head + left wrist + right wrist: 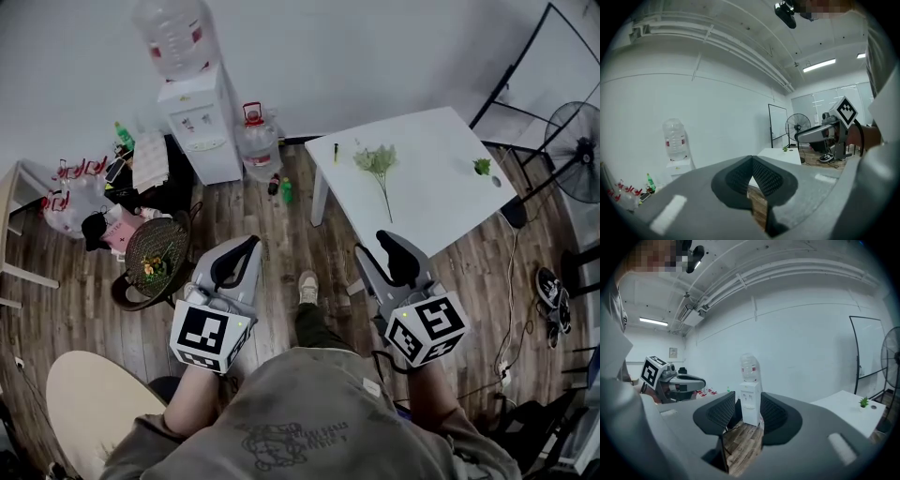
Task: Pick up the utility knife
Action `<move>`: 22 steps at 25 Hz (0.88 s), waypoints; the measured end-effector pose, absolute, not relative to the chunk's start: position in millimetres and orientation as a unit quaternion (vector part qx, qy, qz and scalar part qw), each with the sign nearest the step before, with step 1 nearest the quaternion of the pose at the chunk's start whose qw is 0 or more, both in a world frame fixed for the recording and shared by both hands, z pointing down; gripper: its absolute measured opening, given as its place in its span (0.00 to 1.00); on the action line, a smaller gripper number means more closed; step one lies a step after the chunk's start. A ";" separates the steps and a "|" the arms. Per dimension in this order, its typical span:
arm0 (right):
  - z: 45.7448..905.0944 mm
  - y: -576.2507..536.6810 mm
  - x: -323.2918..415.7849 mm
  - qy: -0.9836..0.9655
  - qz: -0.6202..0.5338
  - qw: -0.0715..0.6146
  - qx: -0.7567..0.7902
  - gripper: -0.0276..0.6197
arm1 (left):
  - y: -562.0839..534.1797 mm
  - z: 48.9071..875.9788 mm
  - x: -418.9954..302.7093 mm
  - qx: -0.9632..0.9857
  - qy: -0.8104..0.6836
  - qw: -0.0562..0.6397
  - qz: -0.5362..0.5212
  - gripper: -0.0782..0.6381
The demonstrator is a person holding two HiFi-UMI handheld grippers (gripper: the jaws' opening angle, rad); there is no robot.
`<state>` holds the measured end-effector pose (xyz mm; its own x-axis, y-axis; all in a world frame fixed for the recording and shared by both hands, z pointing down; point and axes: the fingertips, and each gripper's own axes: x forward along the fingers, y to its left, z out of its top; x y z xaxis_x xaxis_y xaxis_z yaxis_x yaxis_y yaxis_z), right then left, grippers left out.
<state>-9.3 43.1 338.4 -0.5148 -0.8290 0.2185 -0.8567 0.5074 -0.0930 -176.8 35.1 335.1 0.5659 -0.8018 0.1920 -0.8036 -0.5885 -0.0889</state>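
The left gripper (pixel 249 242) is closed on nothing, and the right gripper (pixel 385 237) has its jaws apart and empty, both above the floor (pixel 281 244). The knife (pixel 335 150), small and dark, lies near a bench (pixel 427 183) corner, well apart from both.

Grey plastic left gripper (pixel 242 251) and right gripper (pixel 392 246): black-and-white square-marker cubes (pixel 208 336). White rectangular table (pixel 431 187), green plant sprig (pixel 379 164). Brown wood-plank floor (pixel 291 234). White water dispenser (pixel 201 131).

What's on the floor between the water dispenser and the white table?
Head view: a large water jug stands beside the dispenser, with two small bottles on the wood floor nearer the table.
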 end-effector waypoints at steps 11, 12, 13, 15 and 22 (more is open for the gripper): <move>402.1 -99.2 7.4 -0.849 0.161 0.101 0.494 0.34 | -100.8 375.0 -152.5 0.887 -0.433 0.032 0.160 0.11; 409.2 -114.9 9.8 -0.846 0.169 0.105 0.495 0.34 | -116.1 378.9 -149.4 0.887 -0.430 0.036 0.166 0.11; 416.6 -130.3 12.4 -0.843 0.178 0.110 0.495 0.34 | -131.3 383.3 -145.9 0.887 -0.427 0.040 0.171 0.11; 430.7 -159.2 17.0 -0.839 0.190 0.123 0.495 0.33 | -161.7 393.2 -138.7 0.887 -0.421 0.047 0.182 0.11; 477.8 -241.8 23.6 -0.826 0.222 0.170 0.490 0.33 | -256.9 433.8 -116.5 0.887 -0.399 0.088 0.215 0.11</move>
